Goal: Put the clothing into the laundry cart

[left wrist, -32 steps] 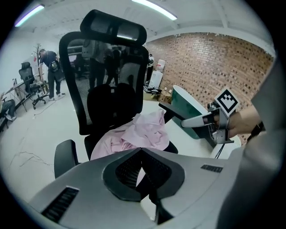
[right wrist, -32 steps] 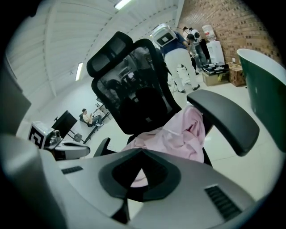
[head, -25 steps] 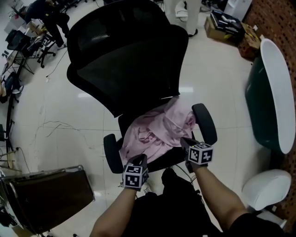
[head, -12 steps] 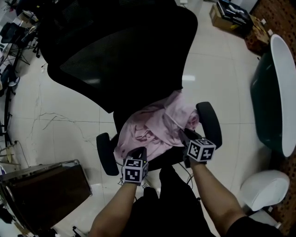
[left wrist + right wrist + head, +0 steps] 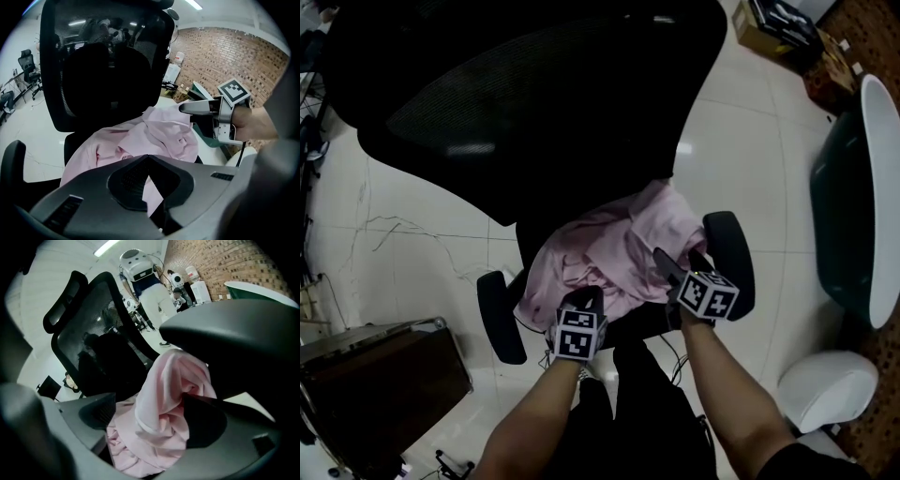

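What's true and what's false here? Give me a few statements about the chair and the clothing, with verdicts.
1. The pink clothing lies crumpled on the seat of the black office chair. True.
2. The chair has no armrests. False: an armrest shows on each side.
3. A brick wall stands in the room. True.
4. The floor under the chair is dark carpet. False: it is pale and glossy.

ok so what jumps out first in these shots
A crumpled pink shirt lies heaped on the seat of a big black mesh office chair, mid-frame in the head view. At the seat's near right corner, beside the armrest, the right claw is opening with a bulging fold of that shirt between its jaws.
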Demonstrator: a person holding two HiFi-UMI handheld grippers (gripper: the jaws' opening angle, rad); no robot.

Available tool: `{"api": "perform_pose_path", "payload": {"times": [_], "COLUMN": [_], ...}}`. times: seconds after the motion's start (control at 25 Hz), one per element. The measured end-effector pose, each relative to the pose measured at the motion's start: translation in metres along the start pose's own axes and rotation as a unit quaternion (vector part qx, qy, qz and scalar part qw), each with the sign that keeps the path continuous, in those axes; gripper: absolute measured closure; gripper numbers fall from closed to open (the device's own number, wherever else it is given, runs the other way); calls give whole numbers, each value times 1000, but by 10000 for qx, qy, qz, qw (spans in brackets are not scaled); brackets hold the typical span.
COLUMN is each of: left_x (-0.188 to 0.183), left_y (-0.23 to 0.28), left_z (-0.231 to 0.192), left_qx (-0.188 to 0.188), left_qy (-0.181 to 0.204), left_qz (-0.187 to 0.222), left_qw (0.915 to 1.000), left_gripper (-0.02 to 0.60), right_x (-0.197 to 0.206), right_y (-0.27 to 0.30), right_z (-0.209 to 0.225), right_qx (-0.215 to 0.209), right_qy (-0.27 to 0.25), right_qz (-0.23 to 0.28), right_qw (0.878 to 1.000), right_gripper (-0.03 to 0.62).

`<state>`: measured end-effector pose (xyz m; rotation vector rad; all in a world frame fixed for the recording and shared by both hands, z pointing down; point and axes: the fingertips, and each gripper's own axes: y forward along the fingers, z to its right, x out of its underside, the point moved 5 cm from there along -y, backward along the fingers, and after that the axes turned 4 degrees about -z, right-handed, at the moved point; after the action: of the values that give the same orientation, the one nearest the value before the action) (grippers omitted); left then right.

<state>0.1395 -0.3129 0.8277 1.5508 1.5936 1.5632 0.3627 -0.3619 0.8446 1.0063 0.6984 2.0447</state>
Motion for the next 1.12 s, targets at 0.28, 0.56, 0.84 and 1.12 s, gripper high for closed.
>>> {"api": "perform_pose_path", "payload": {"times": [0.28, 0.56, 0.84, 1.12], "left_x": [1, 6, -1, -8], "left_y": [16, 28, 28, 14], "left_z": [-14, -27, -29, -30], "left_qx": [-25, -72, -106, -144], "left_qy": [-31, -181, -204, -203], "left_qz": [-84, -152, -71, 115], "left_qw": [10000, 9997, 9997, 9996], "left_gripper": [581, 581, 581, 581], "right_x": [-20, -27, -19, -45], "right_y": [38, 65, 74, 49], "right_z": [9, 5, 4, -23], "right_qx": [184, 479, 202, -13], "right_qy": [106, -652, -918, -1467], "right_qz": [206, -66, -460, 75], "right_qw": [9996, 9967, 9945, 9892], "right_gripper": [114, 268, 476, 505]}}
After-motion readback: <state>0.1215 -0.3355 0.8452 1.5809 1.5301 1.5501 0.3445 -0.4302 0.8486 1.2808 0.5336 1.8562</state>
